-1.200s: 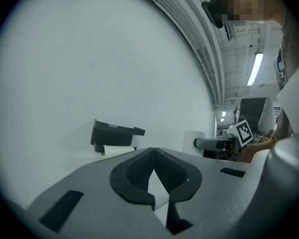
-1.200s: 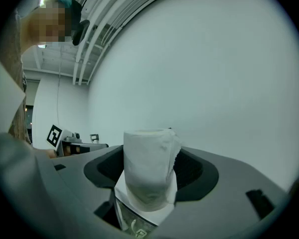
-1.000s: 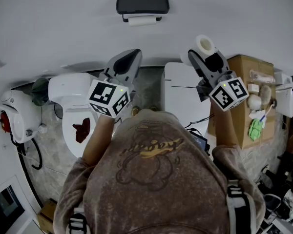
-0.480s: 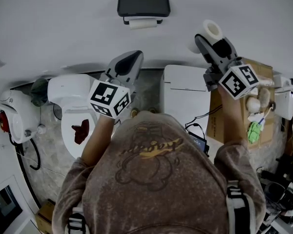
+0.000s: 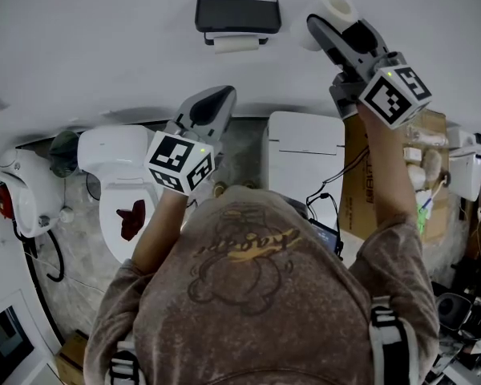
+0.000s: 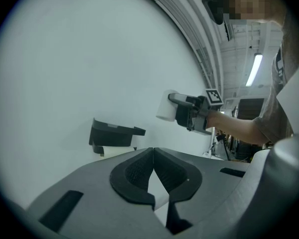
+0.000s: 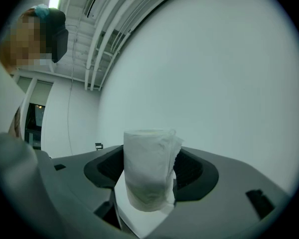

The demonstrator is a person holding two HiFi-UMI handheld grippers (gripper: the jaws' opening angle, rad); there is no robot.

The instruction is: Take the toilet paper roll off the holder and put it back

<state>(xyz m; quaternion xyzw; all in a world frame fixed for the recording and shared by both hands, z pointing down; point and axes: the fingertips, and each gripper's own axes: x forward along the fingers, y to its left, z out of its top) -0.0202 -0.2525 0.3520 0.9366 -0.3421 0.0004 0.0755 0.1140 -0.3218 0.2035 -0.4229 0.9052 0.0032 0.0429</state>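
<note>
A black holder [image 5: 237, 14] hangs on the white wall, with white paper [image 5: 235, 44] showing under it. My right gripper [image 5: 330, 24] is raised to the holder's right, shut on a white toilet paper roll [image 5: 337, 8]. In the right gripper view the roll [image 7: 148, 171] stands upright between the dark pads, with bare wall ahead. My left gripper [image 5: 211, 103] is lower, over the floor, with its jaws shut and nothing in them. The left gripper view shows the holder [image 6: 112, 133] ahead of its closed jaws and the roll [image 6: 165, 106] in the right gripper [image 6: 175, 99] to the upper right.
A white toilet [image 5: 120, 183] stands at lower left, with another white fixture [image 5: 24, 191] at the far left. A white cabinet [image 5: 306, 159] sits below the right gripper. A cardboard box [image 5: 433, 135] with small items is at the right. The person's torso fills the foreground.
My right gripper has carried the roll up the wall, from beside the cardboard box to the holder's height. The left gripper has stayed in place.
</note>
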